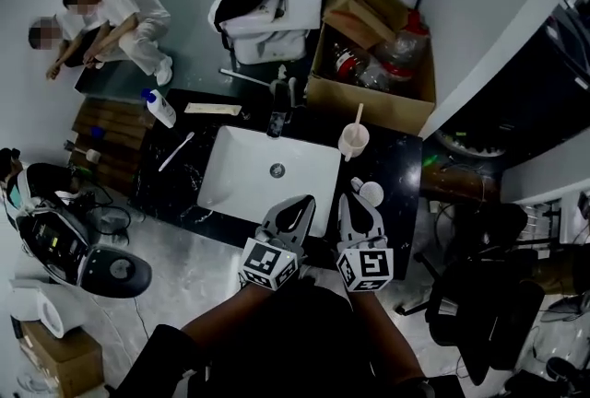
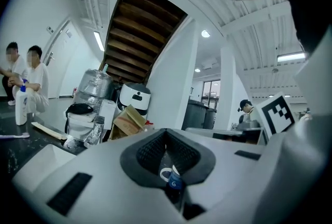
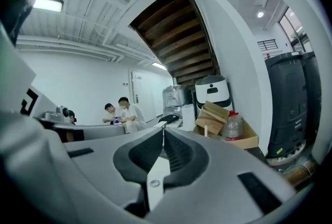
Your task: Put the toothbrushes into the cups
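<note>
On the black countertop (image 1: 398, 168) a cream cup (image 1: 353, 144) stands right of the sink with a toothbrush (image 1: 359, 117) upright in it. A second, white cup (image 1: 371, 193) stands nearer, by the right gripper. Another white toothbrush (image 1: 176, 151) lies flat on the counter left of the sink, also seen at the left gripper view's edge as toothbrush (image 2: 14, 136). My left gripper (image 1: 307, 200) (image 2: 166, 130) hovers over the sink's near rim, shut and empty; a blue and white cup (image 2: 171, 178) shows through the hole between its pads. My right gripper (image 1: 347, 199) (image 3: 163, 128) is beside it, shut and empty.
The white sink (image 1: 241, 168) fills the counter's middle, with a faucet (image 1: 277, 117) behind it. A white bottle with a blue cap (image 1: 159, 108) stands at the back left. A cardboard box (image 1: 369, 97) and a toilet (image 1: 267, 18) sit behind. People sit at the upper left.
</note>
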Available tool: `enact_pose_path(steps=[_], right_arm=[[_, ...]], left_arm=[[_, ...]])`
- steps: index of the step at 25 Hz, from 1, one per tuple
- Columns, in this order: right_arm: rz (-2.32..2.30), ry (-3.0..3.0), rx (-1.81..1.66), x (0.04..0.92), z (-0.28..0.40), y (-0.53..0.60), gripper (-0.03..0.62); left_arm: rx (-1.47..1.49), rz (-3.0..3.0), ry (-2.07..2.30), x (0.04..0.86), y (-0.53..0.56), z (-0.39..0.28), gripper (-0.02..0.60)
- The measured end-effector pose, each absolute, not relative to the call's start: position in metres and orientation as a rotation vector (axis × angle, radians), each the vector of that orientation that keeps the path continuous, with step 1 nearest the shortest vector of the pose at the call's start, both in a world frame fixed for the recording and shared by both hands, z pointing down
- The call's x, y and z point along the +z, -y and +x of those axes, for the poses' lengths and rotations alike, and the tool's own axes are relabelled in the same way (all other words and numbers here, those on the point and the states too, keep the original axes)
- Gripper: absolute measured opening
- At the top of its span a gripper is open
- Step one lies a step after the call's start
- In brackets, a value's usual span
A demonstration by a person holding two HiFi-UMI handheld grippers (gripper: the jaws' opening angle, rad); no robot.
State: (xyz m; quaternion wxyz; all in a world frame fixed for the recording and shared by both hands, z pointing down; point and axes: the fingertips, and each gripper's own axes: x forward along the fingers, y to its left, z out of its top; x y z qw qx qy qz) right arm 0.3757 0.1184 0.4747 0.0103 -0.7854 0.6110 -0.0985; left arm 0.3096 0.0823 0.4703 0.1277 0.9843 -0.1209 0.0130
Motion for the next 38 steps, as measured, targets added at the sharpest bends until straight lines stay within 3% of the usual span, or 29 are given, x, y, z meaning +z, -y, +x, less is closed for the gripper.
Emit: enact_pose_path(steps=[17, 38], right_arm=[[-2.481, -1.958, -0.265, 0.471, 0.301, -0.149, 0.023], [-2.498, -2.048, -0.214, 0.460, 0.167, -0.040, 0.023]], left_arm=[[0.042, 2.899, 0.378, 0.464, -0.115, 0.261, 0.015], [-0.047, 2.888, 0.299, 0.448, -0.018, 0.137, 0.015]])
